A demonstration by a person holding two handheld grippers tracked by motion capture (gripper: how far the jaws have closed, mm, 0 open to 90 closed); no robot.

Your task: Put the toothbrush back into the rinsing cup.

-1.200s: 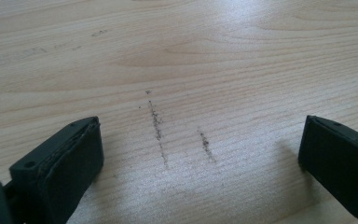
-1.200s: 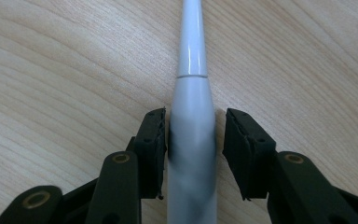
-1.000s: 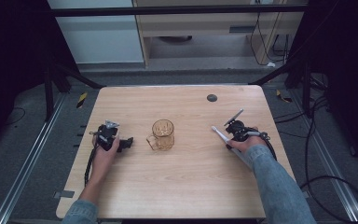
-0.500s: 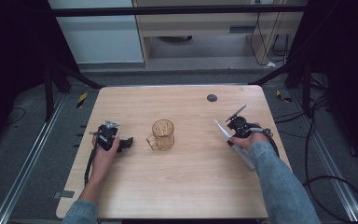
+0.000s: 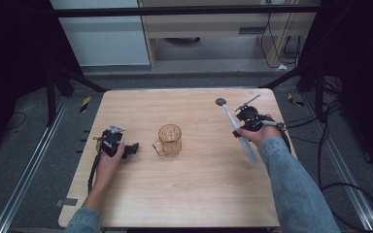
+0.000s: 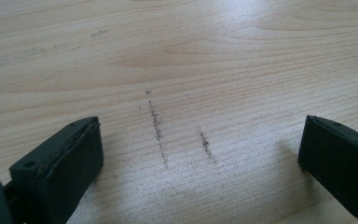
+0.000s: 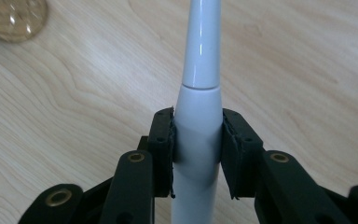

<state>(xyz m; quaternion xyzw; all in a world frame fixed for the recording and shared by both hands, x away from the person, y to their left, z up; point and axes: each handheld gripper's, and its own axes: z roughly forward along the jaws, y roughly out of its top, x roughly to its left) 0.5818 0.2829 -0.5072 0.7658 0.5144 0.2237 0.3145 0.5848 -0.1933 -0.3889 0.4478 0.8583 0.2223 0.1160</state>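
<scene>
The white electric toothbrush (image 7: 198, 116) sits clamped between the right gripper (image 5: 246, 127) pads, lifted clear of the table (image 5: 184, 194) right of the amber glass mug (image 5: 169, 140), near the table's right edge. Bare wood lies between them. The right gripper view shows the pads pressing its handle. Left of the mug, the left gripper (image 6: 200, 154) rests with jaws wide apart over pencil-marked wood.

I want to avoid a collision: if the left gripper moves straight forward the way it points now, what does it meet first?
Probably the amber glass mug: the left gripper, jaws open, points toward it across the table.
</scene>
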